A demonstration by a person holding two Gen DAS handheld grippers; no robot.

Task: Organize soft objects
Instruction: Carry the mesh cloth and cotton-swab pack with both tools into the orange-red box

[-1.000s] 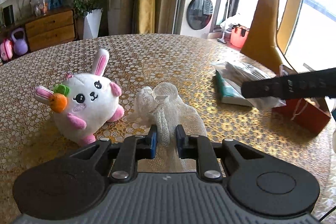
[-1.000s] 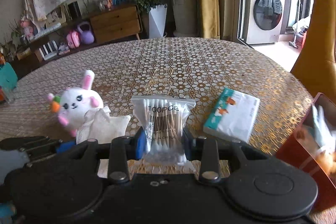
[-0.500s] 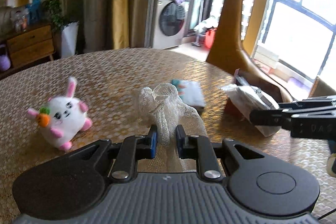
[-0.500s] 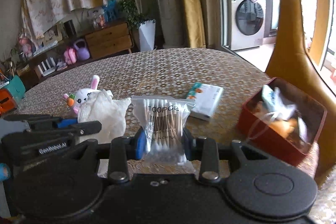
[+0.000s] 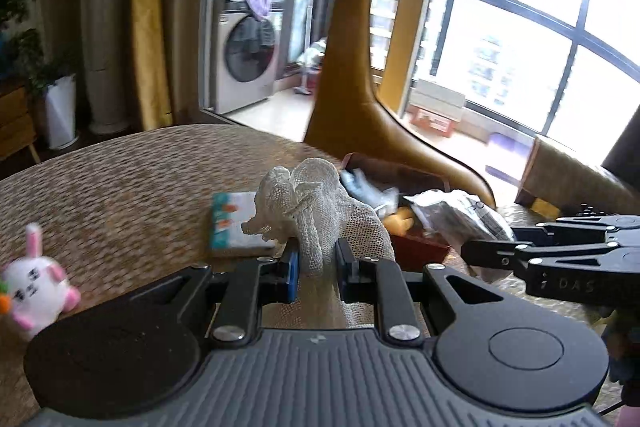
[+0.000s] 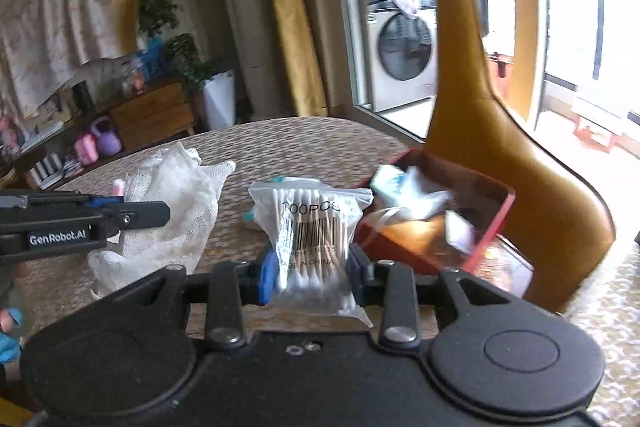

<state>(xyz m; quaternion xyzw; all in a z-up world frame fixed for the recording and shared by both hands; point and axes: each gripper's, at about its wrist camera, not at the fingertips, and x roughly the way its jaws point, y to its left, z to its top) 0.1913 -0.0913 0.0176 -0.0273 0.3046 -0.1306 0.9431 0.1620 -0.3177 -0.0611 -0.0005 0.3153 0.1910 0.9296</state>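
My left gripper [image 5: 317,269] is shut on a white mesh cloth [image 5: 320,203] and holds it above the table. My right gripper [image 6: 313,277] is shut on a clear bag of cotton swabs [image 6: 310,227], close to the near left side of a red box [image 6: 484,227]. The red box [image 5: 416,247] holds several soft items and shows just beyond the cloth in the left wrist view. The swab bag [image 5: 460,215] and right gripper also show at the right of the left wrist view. The mesh cloth [image 6: 172,203] shows at the left of the right wrist view.
A white plush bunny [image 5: 34,291] sits on the patterned table [image 5: 120,187] at the left. A teal tissue pack [image 5: 234,227] lies behind the cloth. A yellow chair back [image 6: 500,131] rises right behind the red box.
Both grippers have swung right with their loads toward the red box. The bunny and tissue pack have slid left in view; the box is now close ahead.
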